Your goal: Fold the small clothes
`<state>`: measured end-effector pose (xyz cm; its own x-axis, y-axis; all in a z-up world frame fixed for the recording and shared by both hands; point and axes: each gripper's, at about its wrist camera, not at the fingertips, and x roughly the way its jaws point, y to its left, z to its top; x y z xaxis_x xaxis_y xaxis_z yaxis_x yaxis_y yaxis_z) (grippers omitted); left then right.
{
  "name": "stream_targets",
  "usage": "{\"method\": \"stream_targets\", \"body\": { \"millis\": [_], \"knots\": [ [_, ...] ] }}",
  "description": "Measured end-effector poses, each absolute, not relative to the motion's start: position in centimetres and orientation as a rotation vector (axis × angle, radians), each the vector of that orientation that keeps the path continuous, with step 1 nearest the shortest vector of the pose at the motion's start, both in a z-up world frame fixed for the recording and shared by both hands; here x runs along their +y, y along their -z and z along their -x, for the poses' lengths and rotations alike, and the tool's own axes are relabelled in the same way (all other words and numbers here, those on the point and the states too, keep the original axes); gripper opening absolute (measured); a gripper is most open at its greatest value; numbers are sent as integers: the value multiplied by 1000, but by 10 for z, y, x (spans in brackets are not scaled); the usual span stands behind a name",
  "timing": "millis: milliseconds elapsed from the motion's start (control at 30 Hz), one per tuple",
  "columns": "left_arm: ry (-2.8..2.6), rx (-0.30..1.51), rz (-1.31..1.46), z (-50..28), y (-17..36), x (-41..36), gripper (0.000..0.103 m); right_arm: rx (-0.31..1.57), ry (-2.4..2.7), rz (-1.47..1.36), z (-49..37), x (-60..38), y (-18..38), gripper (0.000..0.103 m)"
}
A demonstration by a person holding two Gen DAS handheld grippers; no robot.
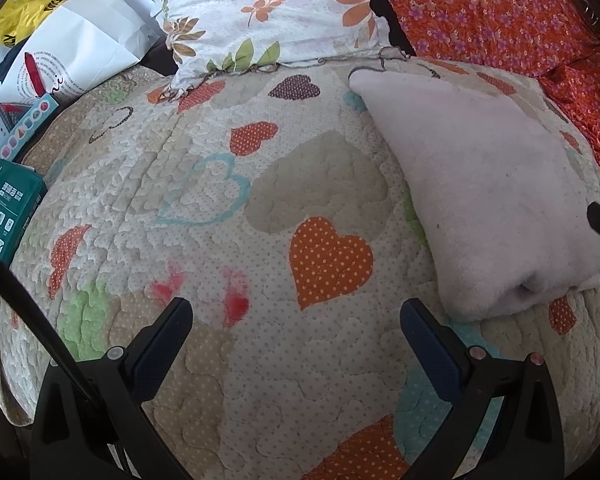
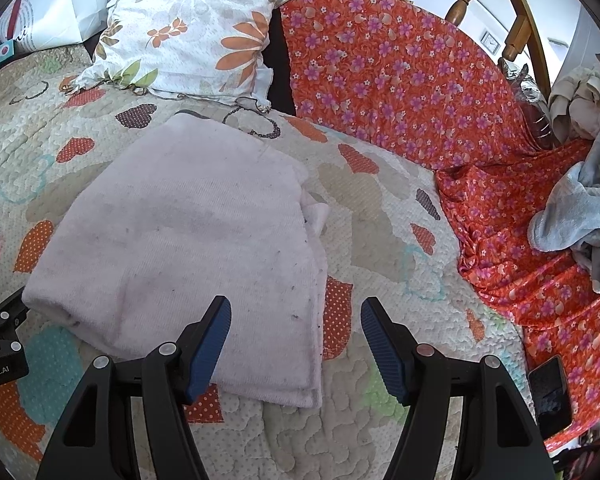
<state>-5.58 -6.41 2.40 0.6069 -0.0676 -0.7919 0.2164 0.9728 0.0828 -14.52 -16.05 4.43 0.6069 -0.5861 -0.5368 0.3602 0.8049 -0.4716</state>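
Heart-print quilt point(image 1: 236, 360) covers the bed, bare from 6 to 10 o'clock. Folded pink cloth point(image 2: 188, 240) lies on it. Only the right view shows the phone point(image 2: 550, 390). Left gripper point(image 1: 296, 320) and right gripper point(image 2: 296, 340): jaws apart, holding nothing.

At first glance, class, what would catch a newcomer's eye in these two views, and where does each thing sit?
A folded pale pink cloth lies on the heart-patterned quilt, just ahead of the open right claw. Behind it a floral pillow leans at the head of the bed, with a bright orange flowered fabric draped to its right. The left claw hangs open over bare quilt.
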Motion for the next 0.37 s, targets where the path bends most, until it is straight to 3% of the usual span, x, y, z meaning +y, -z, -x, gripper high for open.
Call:
{"method": "stream_targets", "body": {
  "millis": [367],
  "knots": [
    [127, 825, -196, 62, -42, -62, 103, 758, 550, 282, 144, -169, -42, 72]
  ]
}}
